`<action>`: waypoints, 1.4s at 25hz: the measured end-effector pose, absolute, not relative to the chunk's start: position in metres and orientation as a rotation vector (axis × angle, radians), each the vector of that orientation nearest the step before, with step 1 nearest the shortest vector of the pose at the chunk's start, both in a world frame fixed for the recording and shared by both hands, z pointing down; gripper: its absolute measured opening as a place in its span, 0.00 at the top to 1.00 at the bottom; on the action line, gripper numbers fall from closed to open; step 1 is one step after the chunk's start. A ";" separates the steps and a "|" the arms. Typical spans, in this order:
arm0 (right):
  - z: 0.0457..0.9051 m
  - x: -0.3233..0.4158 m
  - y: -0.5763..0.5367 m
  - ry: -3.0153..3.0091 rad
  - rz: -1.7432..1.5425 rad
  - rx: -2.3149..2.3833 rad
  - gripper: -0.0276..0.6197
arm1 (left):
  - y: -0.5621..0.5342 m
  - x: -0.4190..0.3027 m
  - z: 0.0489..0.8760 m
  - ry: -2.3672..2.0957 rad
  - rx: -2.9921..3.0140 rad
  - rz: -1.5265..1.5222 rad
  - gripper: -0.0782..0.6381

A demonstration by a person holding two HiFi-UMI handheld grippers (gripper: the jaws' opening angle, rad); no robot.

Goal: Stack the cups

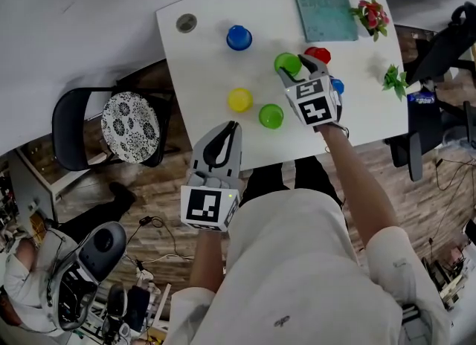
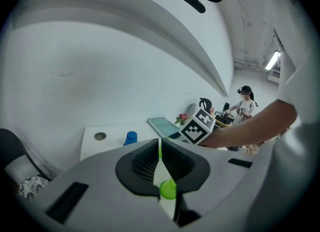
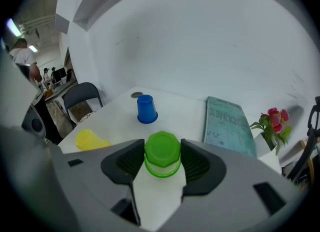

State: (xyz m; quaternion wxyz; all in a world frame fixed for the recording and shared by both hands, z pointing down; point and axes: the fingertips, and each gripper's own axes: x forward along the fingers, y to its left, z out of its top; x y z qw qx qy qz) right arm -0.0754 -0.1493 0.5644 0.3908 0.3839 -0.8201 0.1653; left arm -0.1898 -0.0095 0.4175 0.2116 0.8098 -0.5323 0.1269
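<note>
My right gripper (image 1: pixel 292 67) is the one near the work on the white table (image 1: pixel 201 46). Its jaws stand wide and press both sides of an upside-down green cup (image 3: pixel 162 152) that stands straight up. My left gripper (image 1: pixel 230 129) is pinched shut on nothing and hangs well back from that cup, toward me.

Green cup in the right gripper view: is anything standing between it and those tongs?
Nothing visible does. The green cup stands upside down directly between the right tongs, whose pads meet its sides. Nothing else lies in the gap.
</note>
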 end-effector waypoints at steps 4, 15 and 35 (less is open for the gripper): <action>0.541 -0.070 -0.141 -2.118 0.391 0.970 0.60 | -0.011 -0.185 0.414 -1.473 2.267 0.340 0.85; 0.487 -0.040 -0.104 -2.183 0.368 0.979 0.60 | -0.023 -0.162 0.397 -1.432 2.366 0.322 0.85; 0.515 0.016 -0.045 -2.110 0.445 0.973 0.60 | -0.035 -0.135 0.392 -1.376 2.418 0.329 0.85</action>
